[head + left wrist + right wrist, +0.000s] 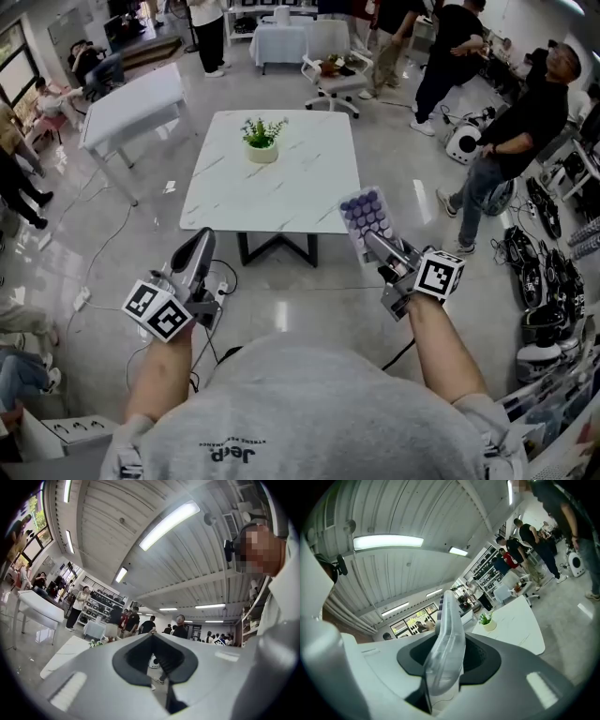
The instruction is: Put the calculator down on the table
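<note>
The left gripper (200, 246) is shut with nothing in it: in its own view the two jaw tips meet in a peak and the dark pads behind them hold nothing. It points up and forward, short of the table's near edge.

The right gripper (446, 670) is clamped on the calculator (366, 217), gripping its near end. The rest of the calculator sticks out past the jaw tips. In the right gripper view it stands edge-on between the pads, its clear casing rising towards the ceiling. In the head view its purple-keyed face shows, tilted.

The calculator is held in the air, not lying on anything. In the head view it overlaps the near right corner of the white marble table (300, 173), which lies ahead of both grippers.

Farther along the tabletop, ahead of and between the grippers, stands a small potted plant (262, 141). Beyond the table are a white office chair (330, 58) and several standing people.
</note>
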A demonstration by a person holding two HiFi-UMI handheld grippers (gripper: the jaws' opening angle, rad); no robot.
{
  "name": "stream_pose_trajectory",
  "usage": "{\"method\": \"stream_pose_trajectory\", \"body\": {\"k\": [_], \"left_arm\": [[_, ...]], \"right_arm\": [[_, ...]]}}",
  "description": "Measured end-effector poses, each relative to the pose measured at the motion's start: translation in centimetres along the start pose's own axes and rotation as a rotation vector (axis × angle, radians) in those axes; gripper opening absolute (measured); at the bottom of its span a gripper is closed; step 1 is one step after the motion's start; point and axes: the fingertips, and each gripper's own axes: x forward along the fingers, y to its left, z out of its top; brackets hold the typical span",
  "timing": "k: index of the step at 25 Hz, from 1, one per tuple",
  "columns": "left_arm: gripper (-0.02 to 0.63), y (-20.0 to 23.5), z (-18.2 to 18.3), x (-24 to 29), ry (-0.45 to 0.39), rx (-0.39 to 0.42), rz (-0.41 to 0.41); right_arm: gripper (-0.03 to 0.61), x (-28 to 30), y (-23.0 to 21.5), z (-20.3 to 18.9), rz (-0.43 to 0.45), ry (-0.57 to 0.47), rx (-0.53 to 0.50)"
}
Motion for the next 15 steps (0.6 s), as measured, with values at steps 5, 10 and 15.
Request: {"method": "stream_pose_trajectory", "body": {"k": [5,10,15], "left_arm": [[0.037,1.4,0.5,1.2,0.009,0.005,0.024],[0.038,4.3,-0.2,2.6,0.014,-0.004,0.032],[0.037,10.7,-0.7,6.4,0.016,-0.036,-0.014]], "right_arm": [[0.130,1.7,-1.3,0.8,0.003,0.008,0.006],[0.130,4.4,-3.8,1.2,-0.041,0.025,-0.026],[0.130,9.6,-6.4,2.2,-0.100,0.036,-0.049]]}}
